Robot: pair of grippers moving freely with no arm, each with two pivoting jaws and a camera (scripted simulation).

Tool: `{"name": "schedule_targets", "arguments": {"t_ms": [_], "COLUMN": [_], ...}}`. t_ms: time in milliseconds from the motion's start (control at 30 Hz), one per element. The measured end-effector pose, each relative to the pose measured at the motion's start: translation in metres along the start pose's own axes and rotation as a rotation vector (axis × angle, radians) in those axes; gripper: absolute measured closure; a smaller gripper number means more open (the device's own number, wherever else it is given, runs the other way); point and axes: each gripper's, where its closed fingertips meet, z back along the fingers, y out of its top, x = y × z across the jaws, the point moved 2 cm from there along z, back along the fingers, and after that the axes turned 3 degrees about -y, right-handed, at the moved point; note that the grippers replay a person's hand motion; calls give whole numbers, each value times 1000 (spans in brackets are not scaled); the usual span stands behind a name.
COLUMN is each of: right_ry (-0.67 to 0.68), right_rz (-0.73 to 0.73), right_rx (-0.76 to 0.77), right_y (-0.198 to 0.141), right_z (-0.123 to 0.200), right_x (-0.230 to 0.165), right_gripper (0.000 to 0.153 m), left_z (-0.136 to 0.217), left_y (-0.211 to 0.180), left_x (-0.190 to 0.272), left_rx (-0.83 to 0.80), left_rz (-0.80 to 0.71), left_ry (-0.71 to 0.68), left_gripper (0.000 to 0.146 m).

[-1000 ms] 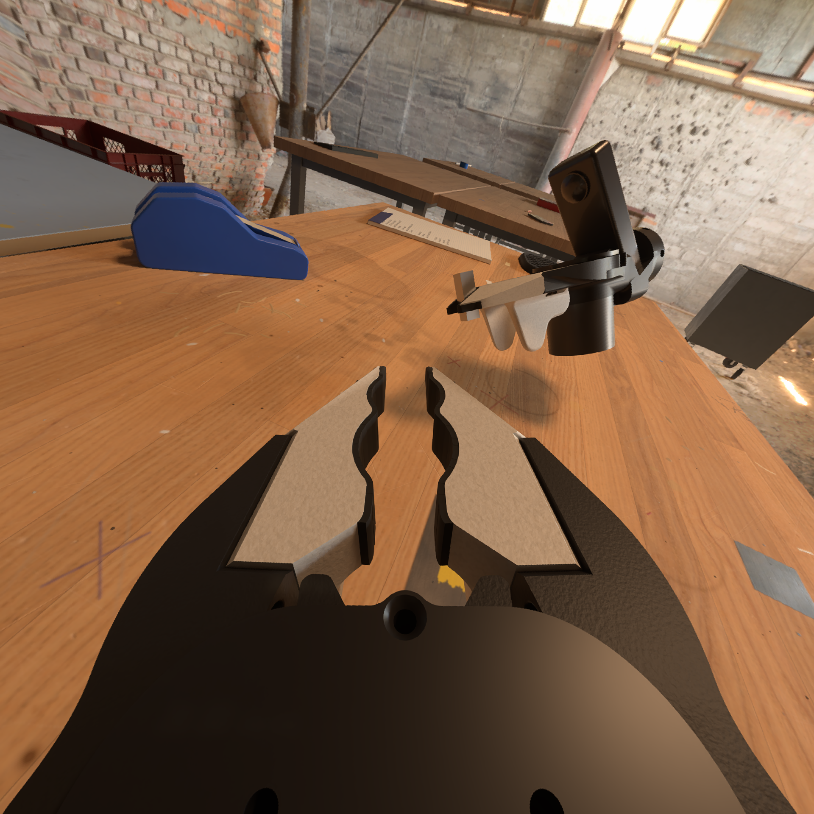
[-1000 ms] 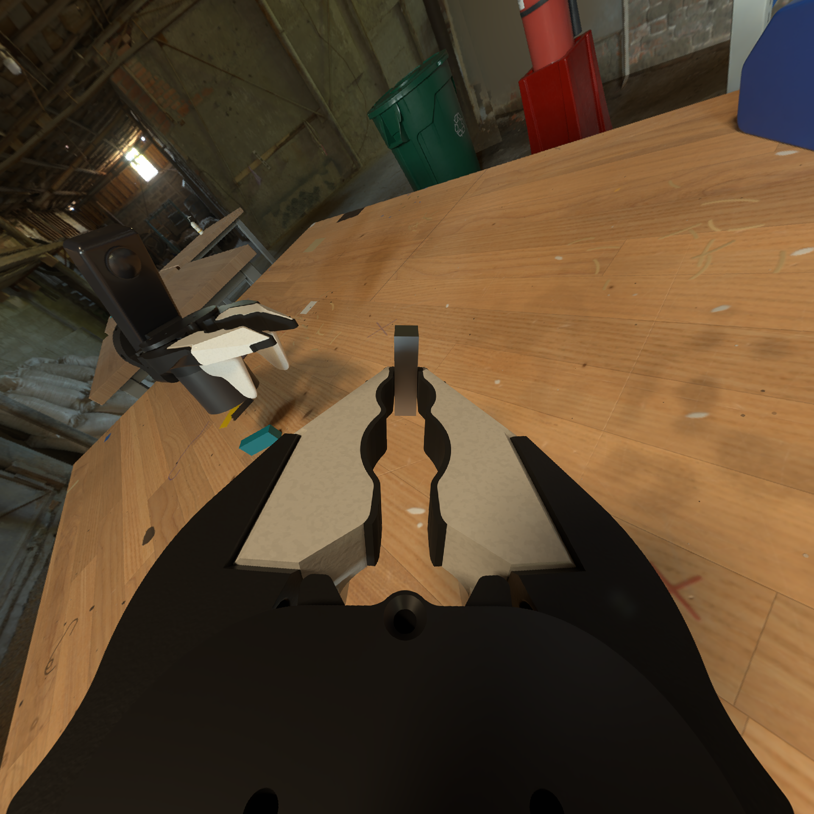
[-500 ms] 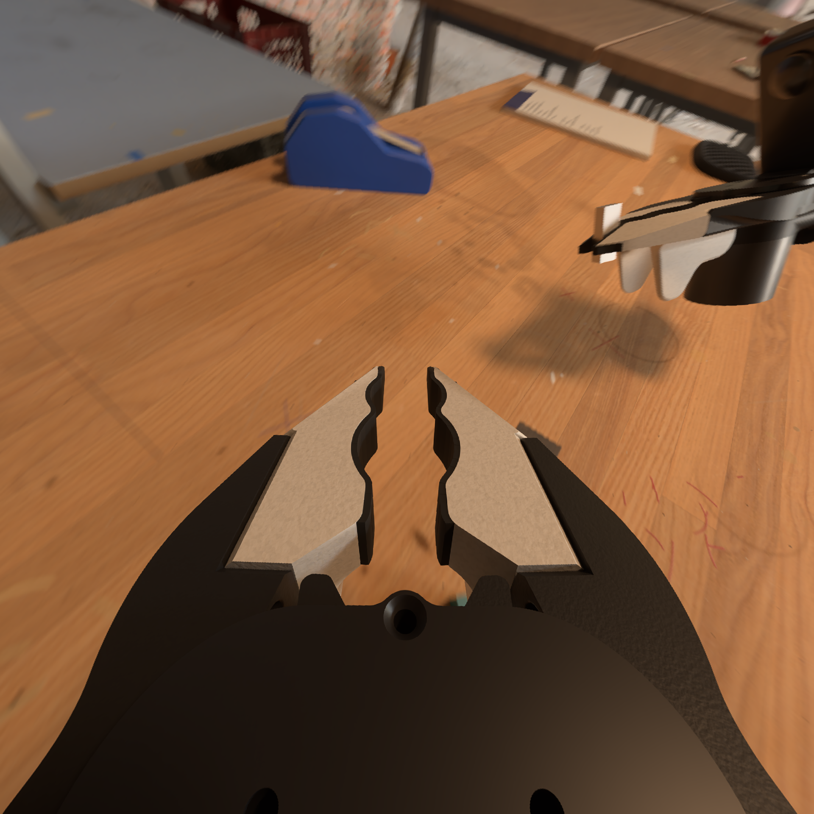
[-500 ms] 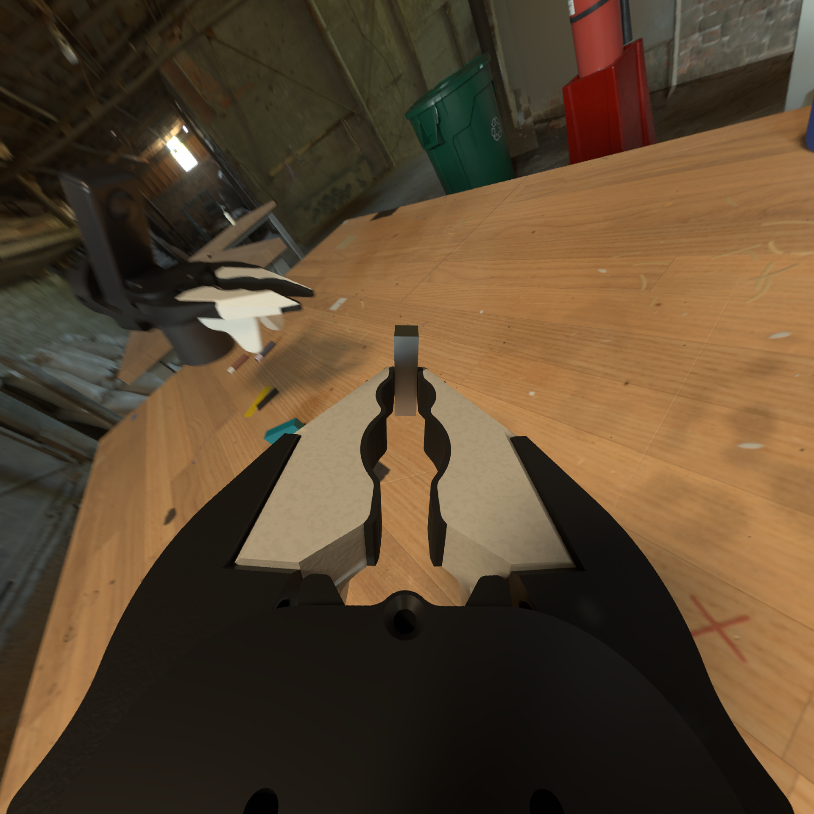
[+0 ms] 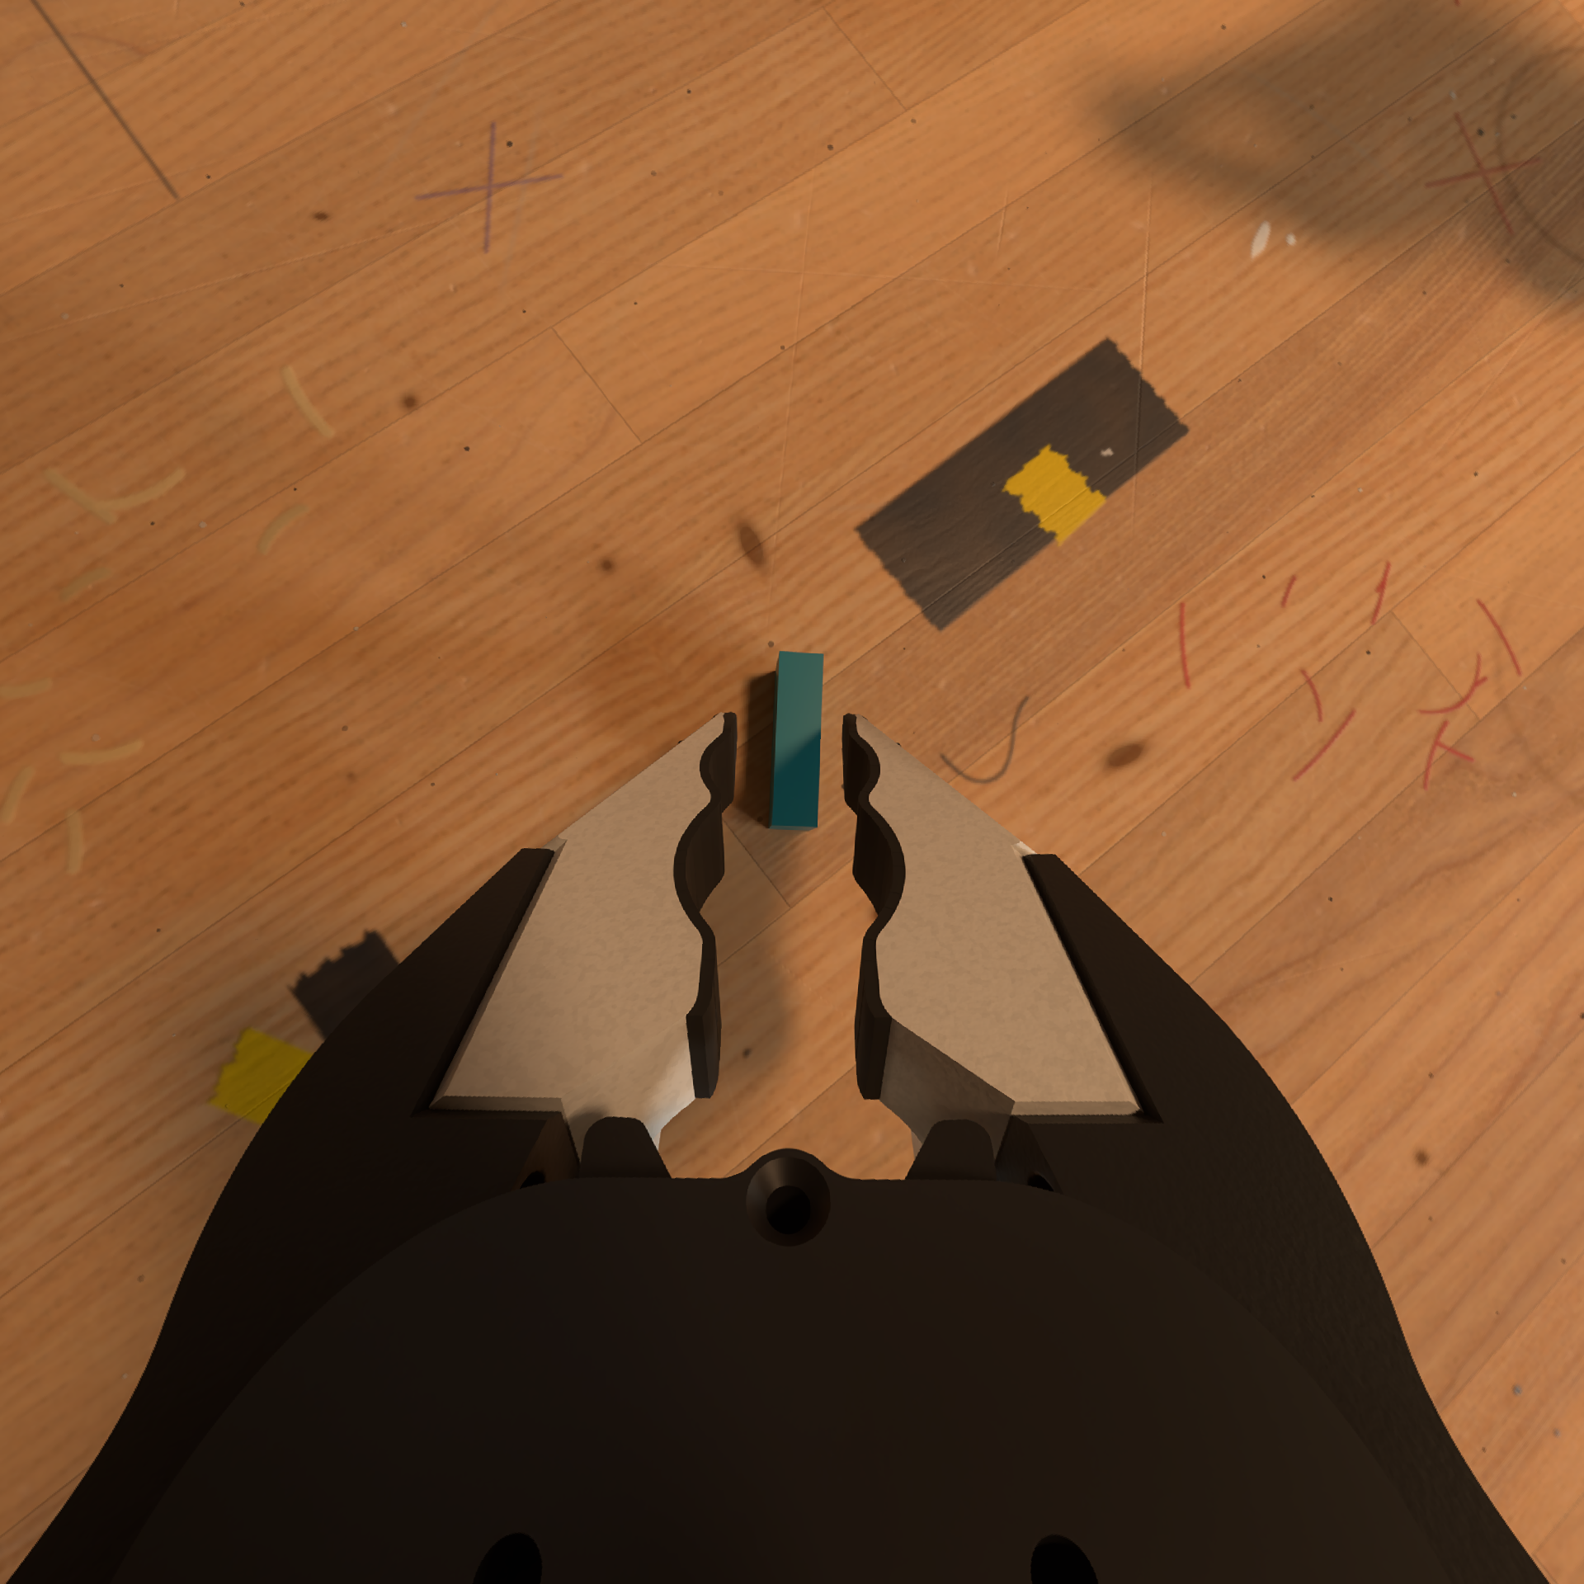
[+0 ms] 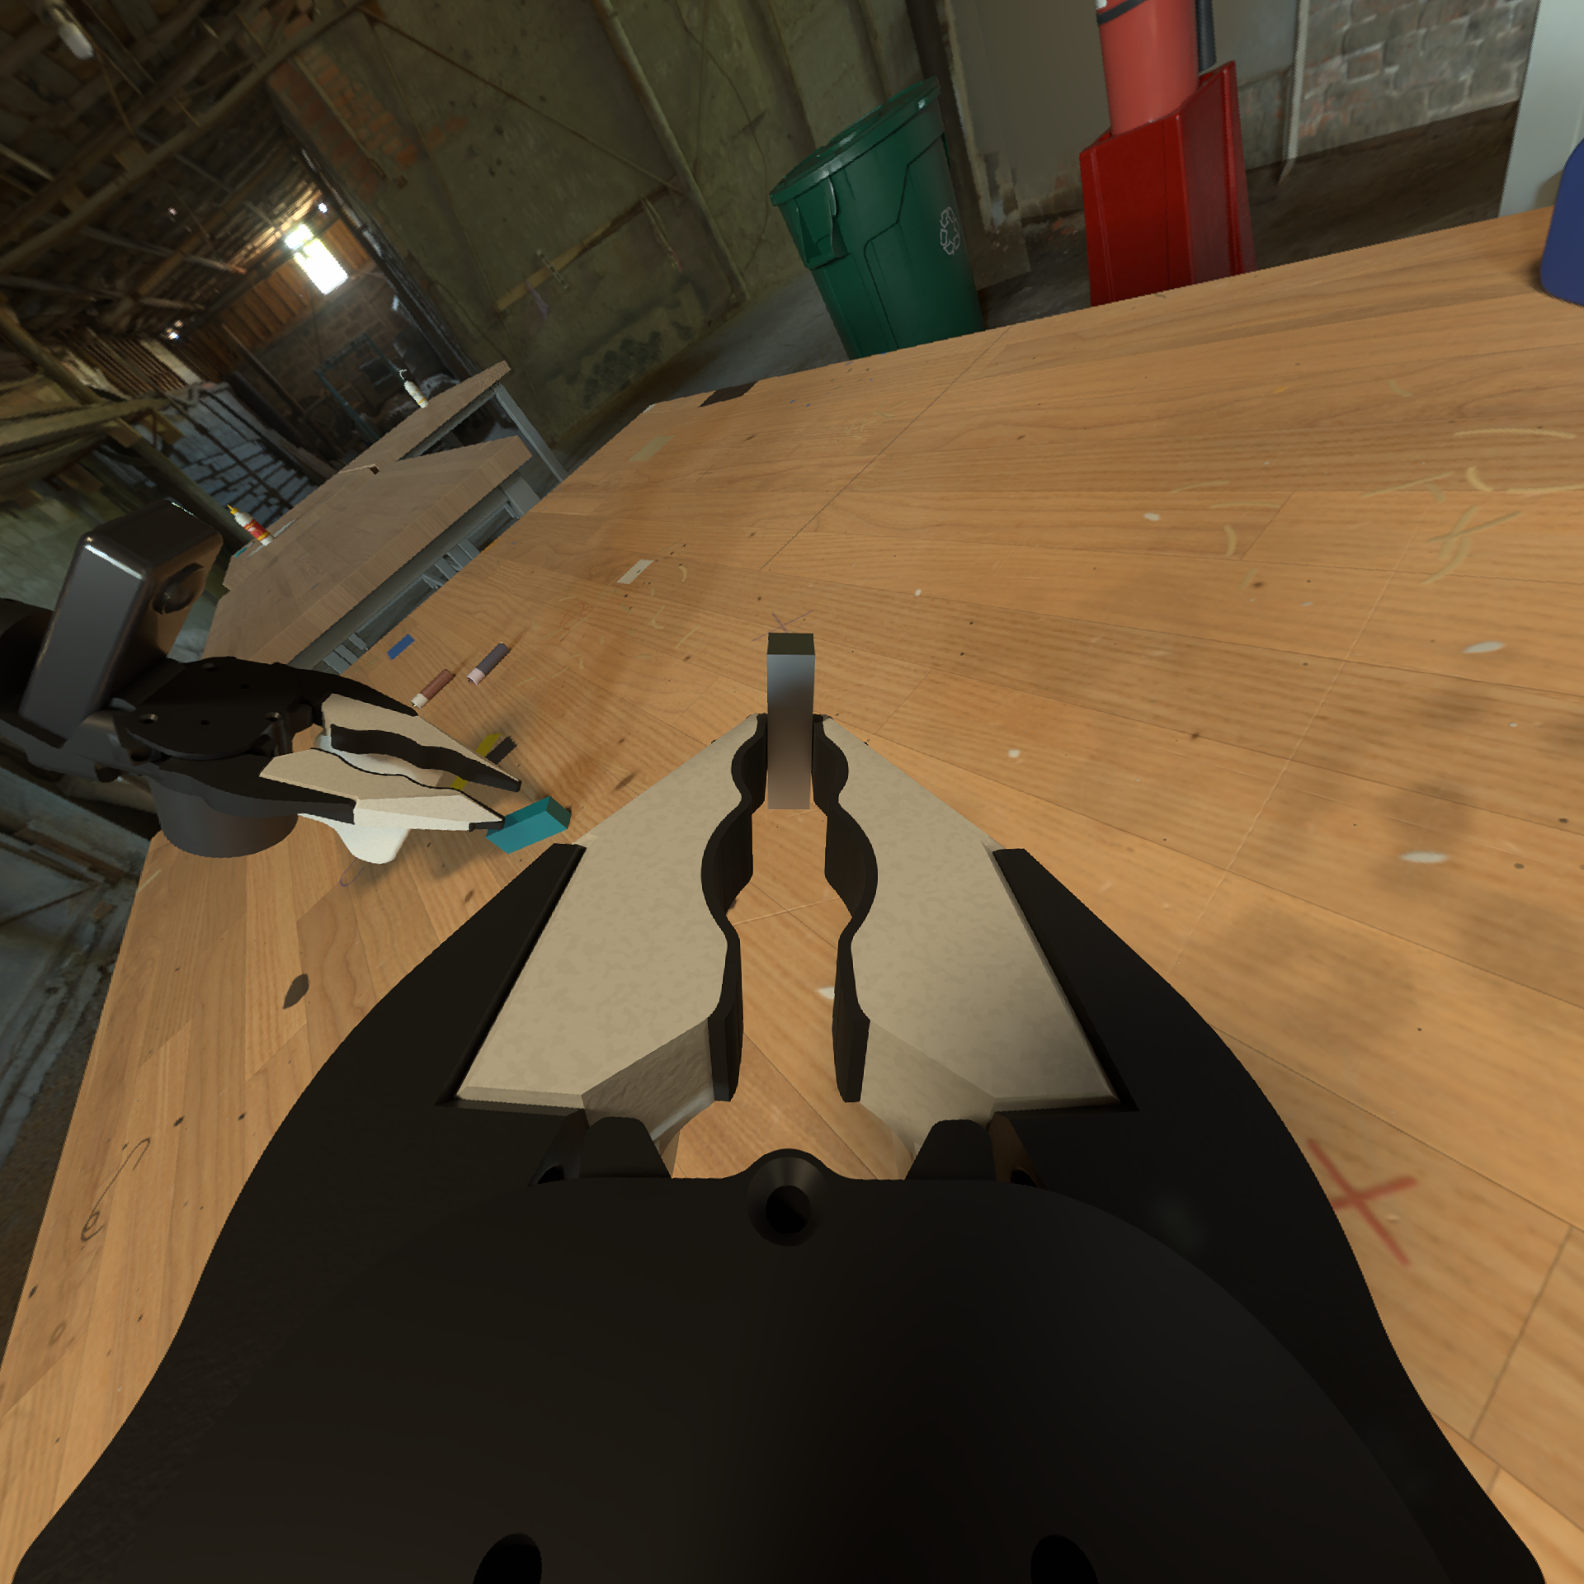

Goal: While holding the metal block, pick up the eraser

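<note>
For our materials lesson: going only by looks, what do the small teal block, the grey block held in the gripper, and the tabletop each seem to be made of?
The eraser: probably rubber, going by its matte, even teal faces with no shine.
The metal block in the right gripper: likely steel or aluminium; its smooth grey face shades from light to dark.
The table: wood planks, with visible grain, seams and scratches; possibly veneer.

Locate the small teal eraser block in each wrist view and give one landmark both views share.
Left wrist view: small teal eraser block lies at centre, between the open left gripper jaws.
Right wrist view: at left-centre, at that gripper's tips.
Shared landmark: black-and-yellow tape patch on the wooden table.
</note>
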Motion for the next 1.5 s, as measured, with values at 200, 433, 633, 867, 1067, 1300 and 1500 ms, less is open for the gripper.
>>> {"name": "schedule_targets", "arguments": {"t_ms": [200,433,633,867,1067,1300,1500], "right_ry": [-76,-182,-111,-266,-292,-298,-292], "right_rz": [83,200,37,195,325,320,333], "right_rx": [-39,-271,-455,-884,-1023,-1020,-882], "right_y": [-3,-61,-115,-136,-148,-156,-144], "right_z": [9,54,81,111,114,109,97], "right_x": [2,-31,-77,-98,-90,-83,-77], "right_gripper": [144,144,144,144,144,144,144], "left_z": [-5,-12,-17,-12,6,11,2], "left_y": [0,-8,-12,-15,-20,-31,-34], "left_x": [3,1,1,7,17,26,27], "left_rx": [-9,-10,6,45,110,77,42], "left_rz": [-28,-32,-63,-155,-191,-198,-207], "left_ry": [9,17,27,67,57,3,-2], "left_gripper": [122,130,135,135,135,135,135]}}
